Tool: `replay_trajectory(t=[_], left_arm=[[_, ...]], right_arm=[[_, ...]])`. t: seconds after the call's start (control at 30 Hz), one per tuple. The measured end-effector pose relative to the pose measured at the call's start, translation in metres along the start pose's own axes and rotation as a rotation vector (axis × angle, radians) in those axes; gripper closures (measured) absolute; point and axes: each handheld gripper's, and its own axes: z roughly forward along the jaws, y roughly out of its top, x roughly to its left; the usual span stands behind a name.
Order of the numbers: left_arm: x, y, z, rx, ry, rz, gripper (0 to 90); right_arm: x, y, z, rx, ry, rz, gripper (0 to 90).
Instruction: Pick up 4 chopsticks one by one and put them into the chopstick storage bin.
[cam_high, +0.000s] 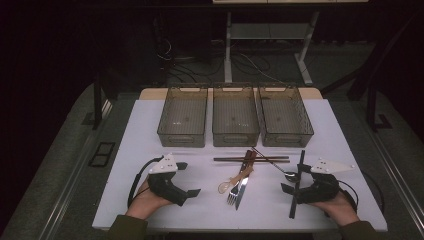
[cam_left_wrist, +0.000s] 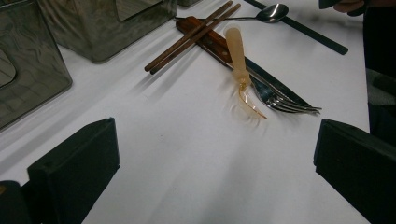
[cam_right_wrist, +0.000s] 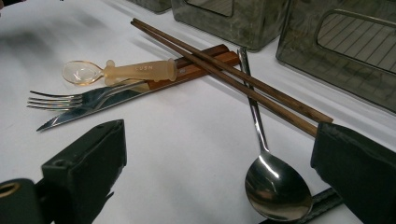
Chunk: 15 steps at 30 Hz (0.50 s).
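Three clear plastic bins (cam_high: 183, 117) in a row. Two wooden chopsticks (cam_high: 251, 159). One metal fork (cam_high: 233, 192), one wood-handled knife (cam_high: 243, 186), one metal spoon (cam_high: 290, 174), one amber plastic spoon (cam_high: 231, 183), one black stick (cam_high: 297, 184). Two handheld grippers (cam_high: 184, 179).

left gripper (cam_left_wrist: 215, 154) jaws wide apart, nothing between them, white table (cam_left_wrist: 187, 154) under them; ahead and slightly right: amber plastic spoon (cam_left_wrist: 239, 60) lying over a fork (cam_left_wrist: 285, 101) and a wood-handled knife (cam_left_wrist: 210, 39); chopsticks (cam_left_wrist: 191, 36) cross the knife handle further ahead; metal spoon (cam_left_wrist: 273, 11) beyond; clear bins (cam_left_wrist: 93, 28) ahead left; black strip (cam_left_wrist: 308, 32) far right
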Motion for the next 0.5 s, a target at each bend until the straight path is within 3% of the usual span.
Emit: replay_trajectory(t=[0.4,0.5], left_arm=[[0.001,0.0,0.0,0.002,0.004,-0.004,0.0],[0.0,0.0,0.0,-0.004,0.004,-0.004,0.0]], right_arm=[[-0.011,0.005,-0.005,0.054,-0.032,0.036,4.0],[-0.016,0.008,-0.008,0.057,-0.048,0.044,14.4]])
